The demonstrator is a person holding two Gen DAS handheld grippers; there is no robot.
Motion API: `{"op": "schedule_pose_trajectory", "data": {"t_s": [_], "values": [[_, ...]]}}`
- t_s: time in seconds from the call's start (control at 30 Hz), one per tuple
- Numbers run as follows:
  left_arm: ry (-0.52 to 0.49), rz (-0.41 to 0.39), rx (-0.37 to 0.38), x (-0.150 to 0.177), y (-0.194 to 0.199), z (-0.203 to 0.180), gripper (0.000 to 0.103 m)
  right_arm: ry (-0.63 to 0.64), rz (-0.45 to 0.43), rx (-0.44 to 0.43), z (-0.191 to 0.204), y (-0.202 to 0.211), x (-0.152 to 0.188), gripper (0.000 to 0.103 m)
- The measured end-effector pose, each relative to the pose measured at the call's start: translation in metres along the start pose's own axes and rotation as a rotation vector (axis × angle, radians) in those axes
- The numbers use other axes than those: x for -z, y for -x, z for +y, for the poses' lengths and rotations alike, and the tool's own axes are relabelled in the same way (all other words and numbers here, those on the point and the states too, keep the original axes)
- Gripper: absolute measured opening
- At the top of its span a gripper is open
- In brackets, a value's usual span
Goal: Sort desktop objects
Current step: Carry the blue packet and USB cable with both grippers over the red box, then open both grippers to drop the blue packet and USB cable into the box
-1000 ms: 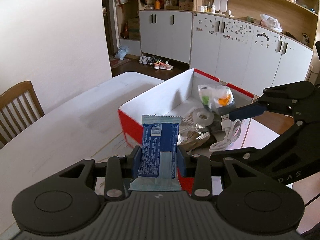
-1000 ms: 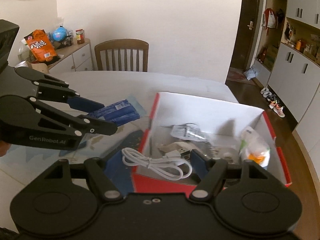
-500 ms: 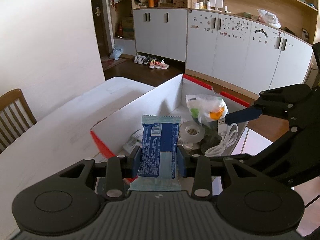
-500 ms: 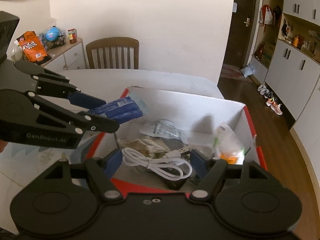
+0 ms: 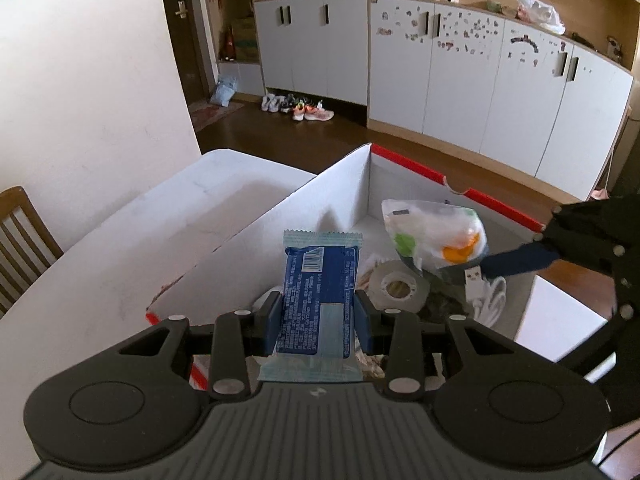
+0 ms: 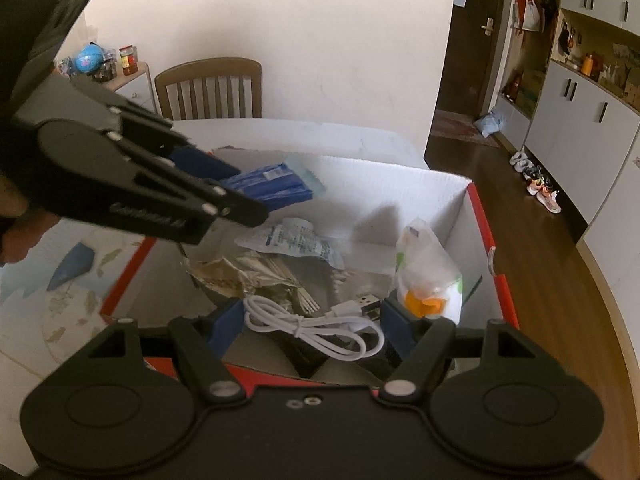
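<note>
A red and white cardboard box (image 5: 416, 166) stands open on the white table (image 5: 120, 260). My left gripper (image 5: 316, 314) is shut on a blue snack packet (image 5: 320, 272) and hovers over the box's near left corner. That packet (image 6: 276, 186) juts from the left gripper (image 6: 240, 200) in the right wrist view. My right gripper (image 6: 312, 320) is shut on a coiled white USB cable (image 6: 332, 340), held above the box's inside. The cable (image 5: 486, 292) hangs from a right fingertip (image 5: 520, 260) in the left wrist view.
Inside the box (image 6: 482, 216) lie a plastic bag with orange and green contents (image 5: 436, 232), a tape roll (image 5: 396, 286), a crumpled foil wrapper (image 6: 248, 272) and a clear packet (image 6: 292, 236). A wooden chair (image 6: 208, 88) stands behind the table. Dark floor lies to the right.
Both grippers have travelled forward over the box, each keeping its load. The blue packet has gone from outside the box's red front wall to above its inside.
</note>
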State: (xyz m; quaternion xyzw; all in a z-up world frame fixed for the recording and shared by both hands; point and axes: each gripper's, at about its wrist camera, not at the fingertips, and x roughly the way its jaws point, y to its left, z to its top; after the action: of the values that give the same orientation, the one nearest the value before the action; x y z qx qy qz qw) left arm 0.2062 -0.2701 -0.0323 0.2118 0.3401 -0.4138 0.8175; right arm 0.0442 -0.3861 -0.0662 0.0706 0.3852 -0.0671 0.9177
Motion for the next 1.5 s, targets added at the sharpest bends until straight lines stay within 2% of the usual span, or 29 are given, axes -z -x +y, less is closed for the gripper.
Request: {"op": "schedule_pose_trajectory", "data": {"t_s": [0.5,0.8,1.2,1.4,1.47,1.5], "values": [[-0.03,0.112,0.027,-0.009,-0.057,0.0,0.036,-0.018,0.098,-0.03,-0.01,-0.039,0.003,0.074],[-0.047,0.167,0.041,-0.004,-0.074,-0.001,0.036,-0.049,0.123,-0.042,-0.016,-0.049,0.006,0.074],[-0.036,0.206,0.057,0.002,-0.08,0.001,0.036,-0.066,0.115,-0.037,-0.019,-0.046,0.01,0.076],[-0.048,0.241,0.061,0.004,-0.085,-0.004,0.036,-0.074,0.097,-0.034,-0.023,-0.04,0.008,0.08],[-0.044,0.238,0.056,0.004,-0.083,-0.004,0.039,-0.077,0.09,-0.035,-0.025,-0.038,0.007,0.081],[-0.039,0.235,0.053,0.003,-0.082,-0.003,0.045,-0.078,0.088,-0.035,-0.025,-0.036,0.008,0.081]]}}
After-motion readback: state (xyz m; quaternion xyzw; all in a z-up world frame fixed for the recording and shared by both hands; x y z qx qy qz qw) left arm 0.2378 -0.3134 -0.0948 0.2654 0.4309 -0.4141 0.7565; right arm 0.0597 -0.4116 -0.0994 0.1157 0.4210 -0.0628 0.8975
